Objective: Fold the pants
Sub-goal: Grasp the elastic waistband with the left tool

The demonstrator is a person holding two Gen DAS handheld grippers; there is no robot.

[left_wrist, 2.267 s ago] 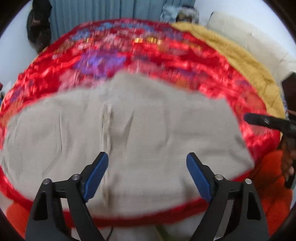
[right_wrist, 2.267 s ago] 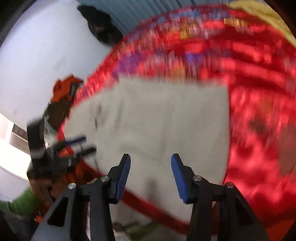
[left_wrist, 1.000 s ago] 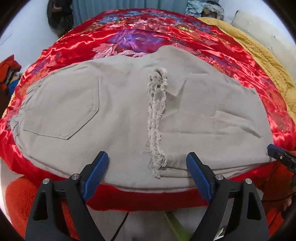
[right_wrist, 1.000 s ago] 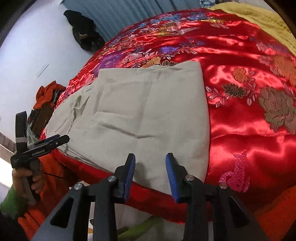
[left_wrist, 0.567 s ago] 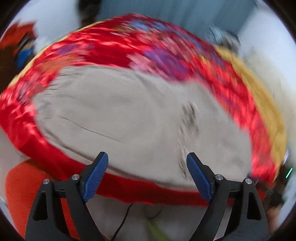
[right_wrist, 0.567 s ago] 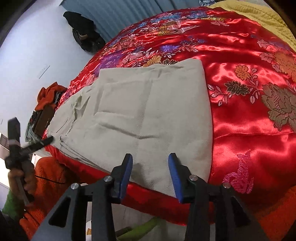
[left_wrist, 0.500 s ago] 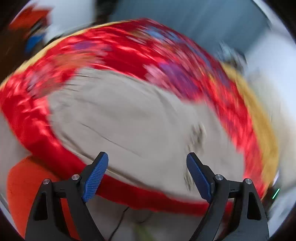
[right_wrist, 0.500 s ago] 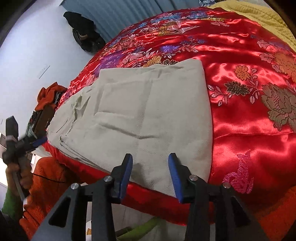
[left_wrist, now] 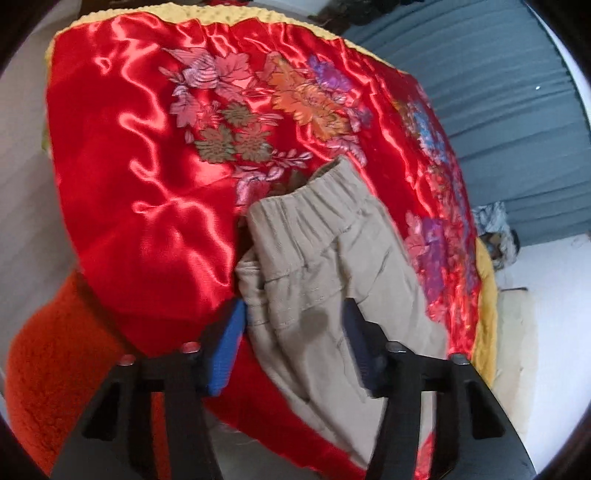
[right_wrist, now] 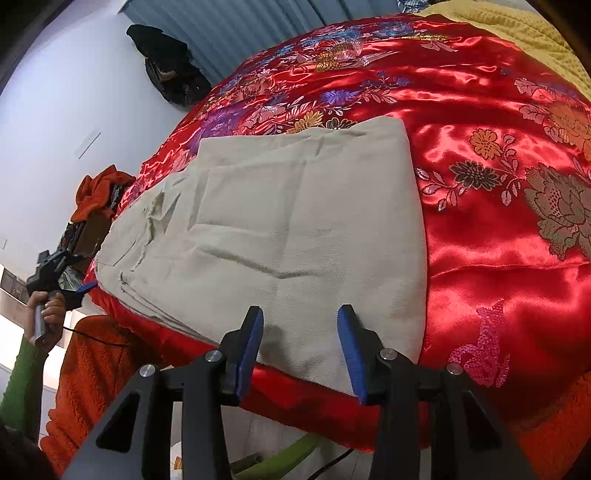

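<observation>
- red satin bedspread (right_wrist: 480,229) with embroidered flowers covers the bed and carries the work; a yellow knit blanket (right_wrist: 517,26) shows at its far edge, a blue curtain (right_wrist: 236,26) and pale wall behind.
- we count one pair of pants (right_wrist: 295,229), beige, lying folded over on itself along the near edge of the bedspread, its elastic waistband (left_wrist: 314,199) toward the left corner.
- we count two grippers, one per hand.
- left gripper (left_wrist: 295,336): jaws apart and straddling the waistband end of the pants; the cloth sits between the blue pads, but we cannot confirm that they bite it, so we record it as released.
- right gripper (right_wrist: 299,347): jaws parted, hovering just over the near edge of the pants at the opposite end, grasping nothing.
- handling, in our judgement: the fabric is light, soft and limp, and will sag wherever unsupported; several stacked layers show at the near left edge, so a pinch must catch all of them.
- the satin beneath looks slippery; we expect the pants to slide if dragged.
- recommended hold: the gathered waistband corner, thickest and firmest, and the matching near corner at the other end.
</observation>
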